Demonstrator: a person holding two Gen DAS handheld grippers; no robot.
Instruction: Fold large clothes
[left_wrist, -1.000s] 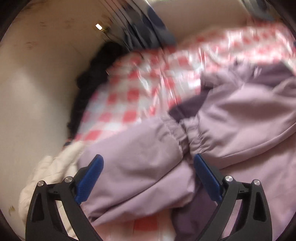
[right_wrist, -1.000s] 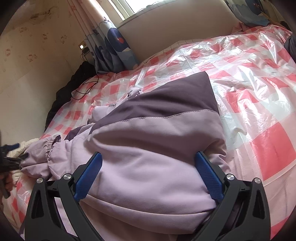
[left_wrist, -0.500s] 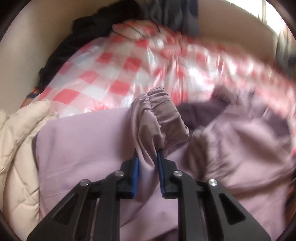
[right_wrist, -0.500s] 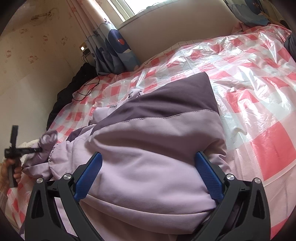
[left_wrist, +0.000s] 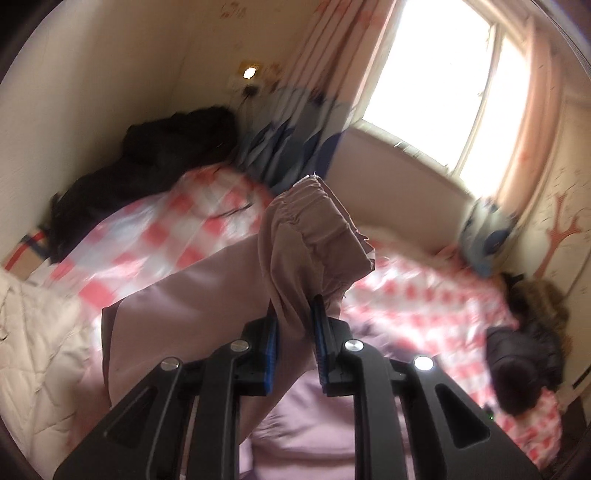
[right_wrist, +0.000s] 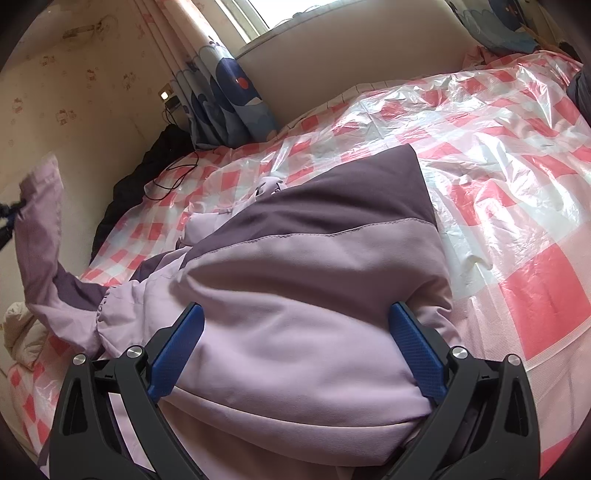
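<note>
A lilac jacket (right_wrist: 295, 295) with a dark purple yoke lies bunched on the bed (right_wrist: 517, 192), which has a red-and-white check cover under clear plastic. My left gripper (left_wrist: 295, 321) is shut on one sleeve just behind its elastic cuff (left_wrist: 314, 229) and holds it raised above the bed. In the right wrist view that lifted sleeve (right_wrist: 37, 221) hangs at the far left edge. My right gripper (right_wrist: 295, 325) stands open low over the jacket's body, one blue pad (right_wrist: 177, 350) on each side of the fabric bulge without pinching it.
A cream quilted garment (left_wrist: 37, 350) lies at the bed's left edge. Dark clothes (left_wrist: 155, 155) are piled against the wall by the patterned curtain (right_wrist: 229, 99), and another dark garment (left_wrist: 524, 354) sits at the right. A black cable (right_wrist: 173, 177) trails across the cover.
The left gripper went from wide open over the sleeve to shut on it near the cuff, then rose and rolled, lifting the sleeve. The right gripper stayed still and open.
</note>
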